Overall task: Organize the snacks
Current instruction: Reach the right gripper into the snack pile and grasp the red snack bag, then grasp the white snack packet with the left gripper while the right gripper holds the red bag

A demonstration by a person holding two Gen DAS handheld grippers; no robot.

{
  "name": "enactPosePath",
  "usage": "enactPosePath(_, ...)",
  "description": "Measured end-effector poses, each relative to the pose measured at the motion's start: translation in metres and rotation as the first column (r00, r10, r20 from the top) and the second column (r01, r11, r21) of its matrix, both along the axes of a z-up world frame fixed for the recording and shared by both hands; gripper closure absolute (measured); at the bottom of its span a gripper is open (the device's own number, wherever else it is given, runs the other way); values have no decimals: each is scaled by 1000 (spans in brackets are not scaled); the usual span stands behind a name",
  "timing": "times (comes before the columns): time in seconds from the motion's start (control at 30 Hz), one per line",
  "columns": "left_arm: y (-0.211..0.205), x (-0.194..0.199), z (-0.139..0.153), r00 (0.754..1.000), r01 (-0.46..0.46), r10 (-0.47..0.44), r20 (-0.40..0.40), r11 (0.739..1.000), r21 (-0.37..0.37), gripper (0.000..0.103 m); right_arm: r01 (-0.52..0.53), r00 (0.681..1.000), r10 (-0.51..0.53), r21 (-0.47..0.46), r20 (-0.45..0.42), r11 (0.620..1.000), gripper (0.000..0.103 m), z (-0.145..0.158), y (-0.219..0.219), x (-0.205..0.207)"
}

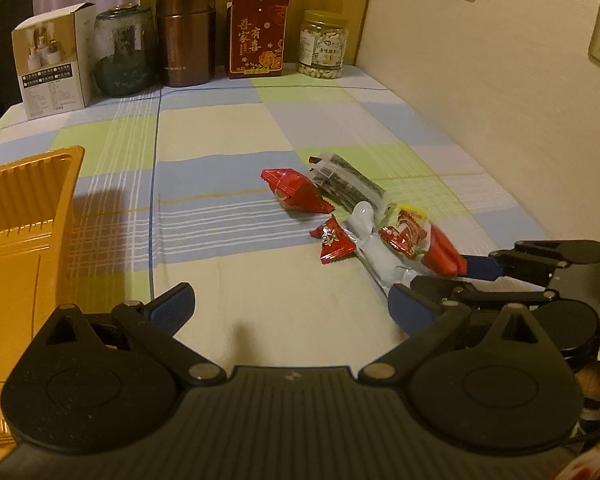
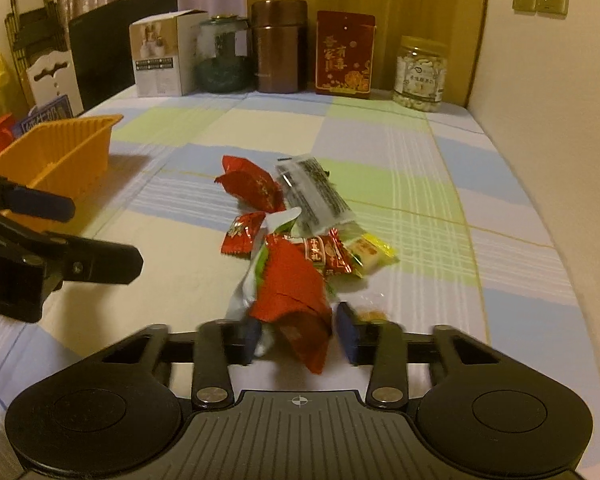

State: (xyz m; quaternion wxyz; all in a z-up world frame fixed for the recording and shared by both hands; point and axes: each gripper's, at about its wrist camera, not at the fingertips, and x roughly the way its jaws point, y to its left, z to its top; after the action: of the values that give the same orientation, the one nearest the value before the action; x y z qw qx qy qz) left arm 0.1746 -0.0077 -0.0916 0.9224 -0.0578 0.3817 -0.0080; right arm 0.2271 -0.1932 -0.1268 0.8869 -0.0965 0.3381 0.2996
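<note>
The counter's cloth [image 2: 380, 140] is checked in pale blue, green and cream with thin white lines. An orange ribbed tray [image 2: 60, 152] sits on it. The snack wrappers [image 2: 252, 188] are mostly red; one packet [image 2: 312, 196] looks clear with black print, another yellow [image 2: 370, 252]. Both tongs [image 2: 296, 332] are black with blue pads [image 1: 172, 306].

Warm, dim indoor light is tinting both views yellowish, and the orange tray [image 1: 24, 216] is casting a soft shadow rightward onto the checked cloth [image 1: 228, 136]. Fisheye distortion is bending the walls and darkening the corners. In the right wrist view, the red snack packet [image 2: 296, 296] is smearing with motion blur.
</note>
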Motion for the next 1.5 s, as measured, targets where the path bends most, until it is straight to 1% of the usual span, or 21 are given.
enactPosePath(0.1,1,2,-3,1000,5,-5,-6,1000,-7,1,-1,1000,1,26,-7,1000,76,3,-3,-2)
enactPosePath(0.2,0,5,-5,1000,6,-6,-7,1000,-23,1,1,1000,-1,42,-9,999,77,7,-5,-7)
enactPosePath(0.3,1,6,-6,1000,3,-4,-10,999,-49,1,3,1000,-2,51,-18,999,78,11,-7,-12)
enactPosePath(0.5,-2,6,-10,1000,6,-7,-16,999,-49,1,8,997,-2,66,-81,998,77,8,-14,-19)
enactPosePath(0.53,-2,5,-11,1000,5,-6,-17,999,-50,1,20,996,-14,70,-88,997,77,7,-16,-19)
enactPosePath(0.57,-2,5,-11,1000,4,-5,-18,999,-52,1,35,995,-27,78,-92,996,74,8,-18,-20)
enactPosePath(0.67,-3,3,-11,1000,4,-5,-20,999,-50,1,64,994,-52,130,-95,989,58,12,-26,-22)
enactPosePath(0.83,-3,3,-13,1000,6,-7,-21,999,-54,1,96,994,-84,164,-76,982,57,20,-33,-25)
enactPosePath(1.03,-5,3,-16,1000,14,-16,-24,998,-67,1,146,983,-113,233,-148,962,58,14,-44,-13)
enactPosePath(1.07,-6,3,-16,1000,15,-16,-25,997,-70,1,147,982,-111,244,-156,959,62,14,-46,-13)
enactPosePath(1.1,-6,3,-16,1000,16,-18,-26,997,-76,1,147,981,-108,251,-163,957,75,15,-47,-13)
enactPosePath(1.13,-6,4,-16,999,18,-20,-26,997,-80,1,147,980,-106,255,-168,956,80,15,-47,-12)
enactPosePath(1.2,-9,5,-16,999,23,-25,-24,996,-83,1,151,980,-107,270,-170,951,82,17,-51,-14)
enactPosePath(1.4,-26,13,-15,998,56,-59,-20,989,-136,1,180,983,-170,192,-68,965,84,24,-61,-27)
enactPosePath(1.5,-37,20,-17,997,69,-74,-26,983,-169,3,205,978,-199,168,-57,964,84,22,-70,-31)
